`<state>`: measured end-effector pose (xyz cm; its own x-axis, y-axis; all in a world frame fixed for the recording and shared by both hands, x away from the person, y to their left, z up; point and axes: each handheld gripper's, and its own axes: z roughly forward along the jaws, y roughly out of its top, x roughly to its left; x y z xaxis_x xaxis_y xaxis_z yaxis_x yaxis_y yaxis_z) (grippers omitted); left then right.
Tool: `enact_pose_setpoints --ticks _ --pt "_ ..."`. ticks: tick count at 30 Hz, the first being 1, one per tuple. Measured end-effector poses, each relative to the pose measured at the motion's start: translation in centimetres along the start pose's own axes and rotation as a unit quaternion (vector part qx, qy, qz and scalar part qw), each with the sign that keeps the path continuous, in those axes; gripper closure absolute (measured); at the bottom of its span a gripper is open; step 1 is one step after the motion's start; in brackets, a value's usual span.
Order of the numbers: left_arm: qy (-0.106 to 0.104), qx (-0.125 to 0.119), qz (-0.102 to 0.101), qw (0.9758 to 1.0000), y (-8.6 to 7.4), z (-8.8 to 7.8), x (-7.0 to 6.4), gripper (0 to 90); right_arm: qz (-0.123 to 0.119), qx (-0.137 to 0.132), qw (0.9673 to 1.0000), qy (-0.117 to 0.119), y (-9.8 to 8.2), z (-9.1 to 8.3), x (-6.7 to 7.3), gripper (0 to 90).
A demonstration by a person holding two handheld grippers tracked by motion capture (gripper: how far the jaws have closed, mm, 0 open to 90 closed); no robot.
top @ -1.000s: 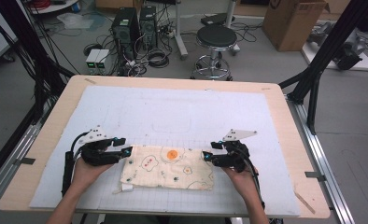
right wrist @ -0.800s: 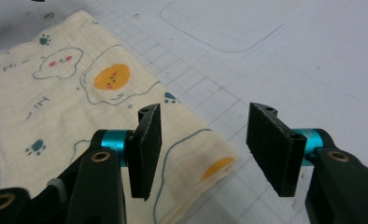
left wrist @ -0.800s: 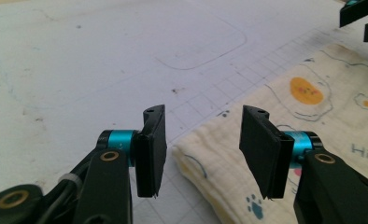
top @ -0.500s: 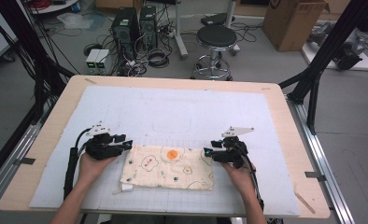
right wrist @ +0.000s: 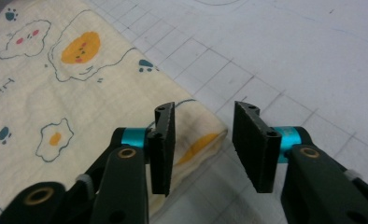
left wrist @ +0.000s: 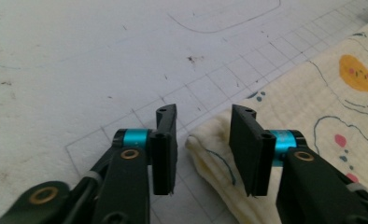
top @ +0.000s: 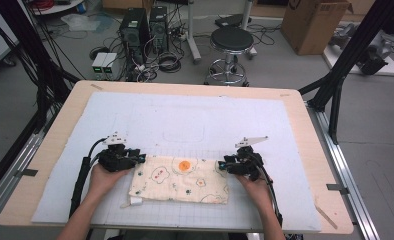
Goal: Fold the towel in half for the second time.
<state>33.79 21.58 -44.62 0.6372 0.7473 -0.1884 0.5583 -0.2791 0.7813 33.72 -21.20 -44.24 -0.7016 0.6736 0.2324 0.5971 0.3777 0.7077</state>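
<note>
A cream cloth printed with fried eggs and paw marks lies folded near the front of the white gridded mat. My left gripper is at the cloth's far left corner. In the left gripper view that gripper is open, the cloth corner lies between the jaws, and the pads do not press it. My right gripper is at the far right corner. In the right gripper view it is open around the cloth corner. Both pairs of jaws have just been closing.
The mat covers a wooden table, with a rounded outline drawn at its middle. A small white tag sticks out at the cloth's near left corner. A stool and computer cases stand on the floor beyond.
The left gripper has dropped a little onto the cloth's far left corner. The right gripper has stayed in place. The cloth lies as before.
</note>
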Motion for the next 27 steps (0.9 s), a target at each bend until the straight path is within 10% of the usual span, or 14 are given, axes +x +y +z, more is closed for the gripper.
enact_pose_setpoints --ticks 10,27 --pt "-0.012 0.005 0.02 0.9997 -0.1 0.0 -0.6 82.9 0.0 0.01 0.9998 0.017 -0.1 0.1 0.1 81.1" --pt "0.003 -0.037 -0.021 0.9991 1.1 -0.9 1.1 84.1 0.001 0.0 0.9998 0.022 2.6 -0.4 -0.5 84.4"
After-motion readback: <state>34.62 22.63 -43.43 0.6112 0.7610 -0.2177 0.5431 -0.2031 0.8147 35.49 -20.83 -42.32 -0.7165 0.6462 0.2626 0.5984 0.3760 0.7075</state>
